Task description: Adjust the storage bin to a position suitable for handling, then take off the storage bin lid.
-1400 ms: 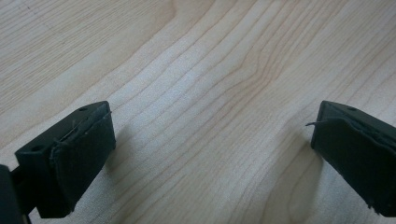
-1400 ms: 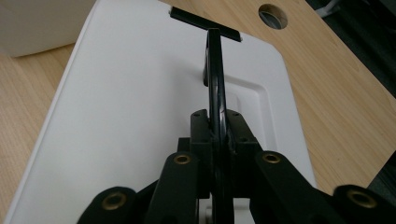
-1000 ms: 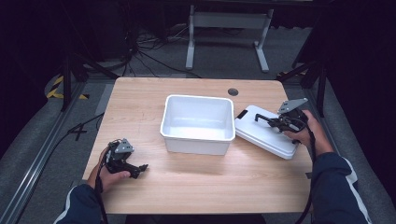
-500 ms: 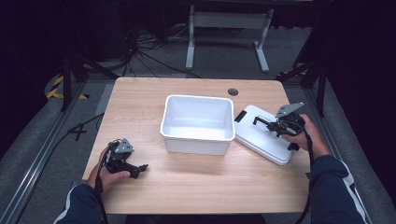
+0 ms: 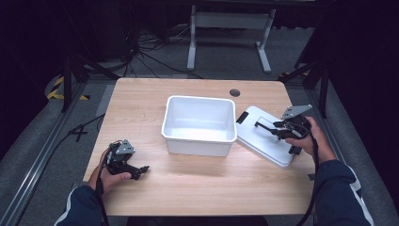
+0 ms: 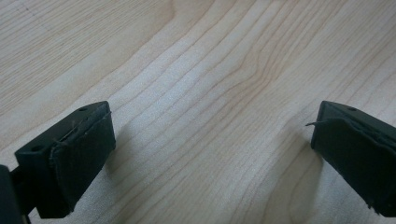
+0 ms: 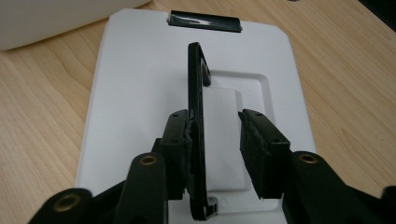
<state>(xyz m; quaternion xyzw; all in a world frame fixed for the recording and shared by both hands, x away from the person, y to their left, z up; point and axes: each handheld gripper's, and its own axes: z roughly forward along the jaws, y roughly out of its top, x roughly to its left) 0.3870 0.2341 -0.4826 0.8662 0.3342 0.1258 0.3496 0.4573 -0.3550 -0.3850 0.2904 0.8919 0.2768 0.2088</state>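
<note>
At the right of the frame the right gripper [image 7: 215,135], jaws just opening, is straddling the light, stiff lid's [image 7: 140,93] upright black handle [image 7: 196,116], the best hold; the left gripper [image 6: 210,158] is gaping.

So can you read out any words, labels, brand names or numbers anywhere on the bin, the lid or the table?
None: no readable text in these views.
White bin: plain walls.
White lid: plain; its black handle and black clip are unmarked.
Wooden table: bare wood grain.
</note>
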